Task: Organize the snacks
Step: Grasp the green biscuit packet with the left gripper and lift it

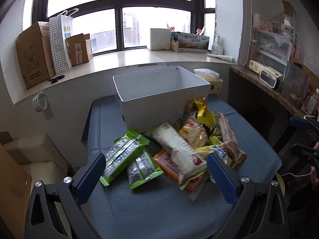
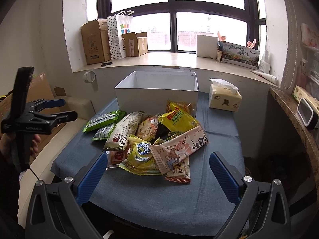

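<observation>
A pile of snack packets lies on the blue-clothed table (image 1: pixel 155 203) in front of an open white box (image 1: pixel 159 101), which also shows in the right wrist view (image 2: pixel 157 97). Green packets (image 1: pixel 123 153) lie at the pile's left, a long white packet (image 1: pixel 177 147) in the middle, a yellow packet (image 2: pixel 178 122) and a pink packet (image 2: pixel 177 147) to the right. My left gripper (image 1: pixel 156 166) is open, its fingers on either side of the near packets, above them. My right gripper (image 2: pixel 158 164) is open over the pile's near edge. The left gripper also shows in the right wrist view (image 2: pixel 63 109), open.
A tissue pack (image 2: pixel 224 97) stands right of the box. The windowsill behind holds cardboard boxes (image 1: pixel 35 55), a paper bag and scissors (image 1: pixel 57 78). A cluttered shelf (image 1: pixel 279 83) runs along the right. Cardboard and a pale stool sit on the floor at left.
</observation>
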`<state>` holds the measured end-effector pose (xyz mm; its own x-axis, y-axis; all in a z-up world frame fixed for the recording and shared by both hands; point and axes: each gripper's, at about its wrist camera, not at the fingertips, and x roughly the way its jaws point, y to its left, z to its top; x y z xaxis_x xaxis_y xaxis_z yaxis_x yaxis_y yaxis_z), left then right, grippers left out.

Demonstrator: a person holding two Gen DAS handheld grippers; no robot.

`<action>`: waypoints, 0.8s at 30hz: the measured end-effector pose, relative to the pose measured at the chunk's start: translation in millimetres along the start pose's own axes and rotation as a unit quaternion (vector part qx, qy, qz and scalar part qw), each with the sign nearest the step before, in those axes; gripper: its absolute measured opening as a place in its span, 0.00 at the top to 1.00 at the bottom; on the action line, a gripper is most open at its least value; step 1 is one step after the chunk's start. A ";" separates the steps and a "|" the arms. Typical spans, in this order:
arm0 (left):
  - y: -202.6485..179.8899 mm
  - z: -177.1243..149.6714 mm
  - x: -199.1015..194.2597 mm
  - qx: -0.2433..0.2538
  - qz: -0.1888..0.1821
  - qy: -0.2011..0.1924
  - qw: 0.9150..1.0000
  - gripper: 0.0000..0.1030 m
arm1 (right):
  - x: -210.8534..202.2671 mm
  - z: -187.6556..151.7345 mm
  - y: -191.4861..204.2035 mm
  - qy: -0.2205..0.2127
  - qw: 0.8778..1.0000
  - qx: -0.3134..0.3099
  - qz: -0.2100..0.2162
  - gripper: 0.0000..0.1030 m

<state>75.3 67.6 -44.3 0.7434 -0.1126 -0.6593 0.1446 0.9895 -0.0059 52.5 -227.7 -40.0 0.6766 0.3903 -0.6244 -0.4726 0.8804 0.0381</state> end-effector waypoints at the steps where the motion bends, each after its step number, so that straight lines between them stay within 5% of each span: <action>1: 9.1 1.3 11.7 0.010 -0.007 0.012 1.000 0.00 | 1.3 -0.6 -0.1 0.002 1.000 0.001 0.001 0.00; 4: 36.1 -1.9 55.7 0.045 -0.041 0.075 0.995 0.00 | 3.2 -3.2 -0.1 0.004 1.000 0.001 0.010 0.00; 8: 70.1 -4.7 104.8 0.061 -0.096 0.104 0.988 0.00 | 13.3 -11.5 -5.8 0.017 0.999 0.019 0.019 0.00; 14: 96.8 -14.7 171.3 0.083 -0.112 0.164 0.977 0.00 | 30.2 -23.5 -13.6 0.047 0.998 0.034 0.003 0.00; 20: 94.3 -14.6 180.8 0.115 -0.137 0.157 0.971 0.02 | 40.8 -31.7 -25.9 0.070 0.996 0.060 -0.015 0.00; 24: 89.0 -6.0 189.8 0.124 -0.154 0.164 0.966 0.20 | 47.5 -32.1 -25.7 0.078 0.995 0.060 -0.019 0.00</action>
<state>225.4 134.8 -174.5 0.3986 -0.3234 -0.8582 0.5078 0.8571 -0.0871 78.8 -240.5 -95.7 0.5927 0.3170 -0.7405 -0.3704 0.9236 0.0989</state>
